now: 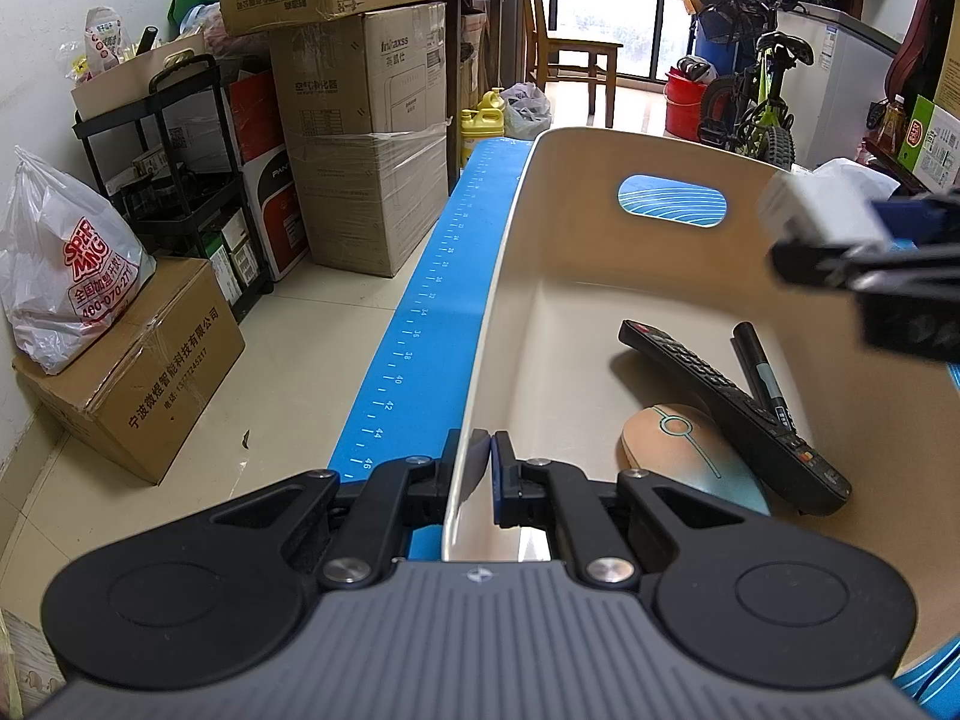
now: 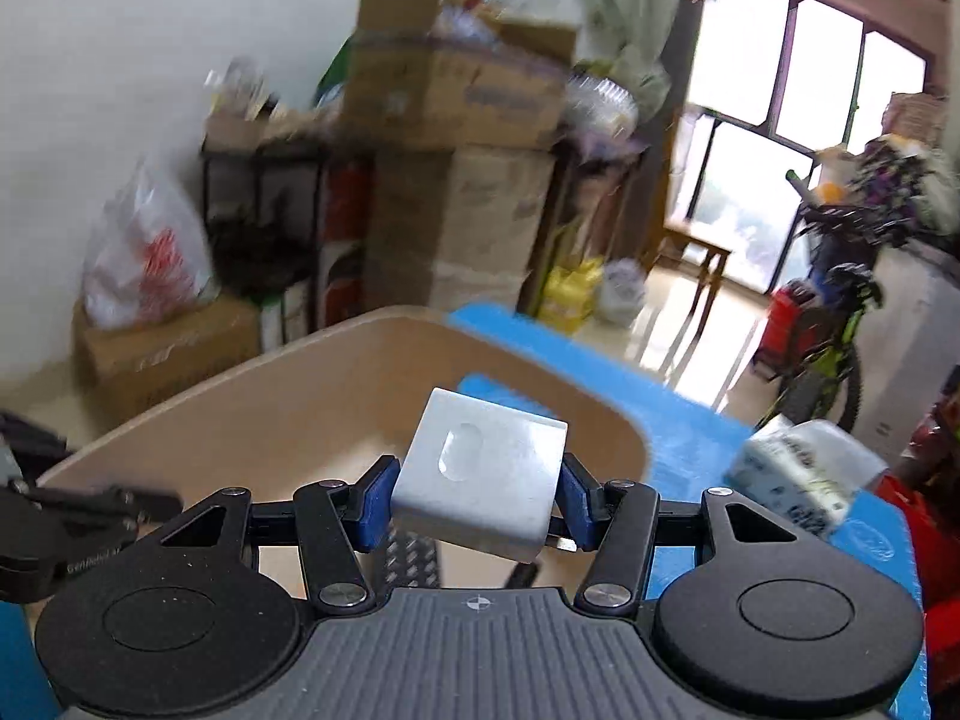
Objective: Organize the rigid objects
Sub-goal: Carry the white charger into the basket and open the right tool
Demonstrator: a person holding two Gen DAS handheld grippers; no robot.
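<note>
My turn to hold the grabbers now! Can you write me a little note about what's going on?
Left gripper: shut on the near wall of the beige bin, steadying it.
Right gripper: shut on a white block, carried over the bin.
Already in the bin: remote, black marker, mouse.
Left: drop the block in. A tissue pack sits on the blue mat; whether it belongs in the bin is unclear.

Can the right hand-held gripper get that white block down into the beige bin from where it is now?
Probably yes. The right hand-held gripper holds the white block above the open-topped bin. The floor's far half looks bare; the remote, marker and mouse lie nearer.
</note>
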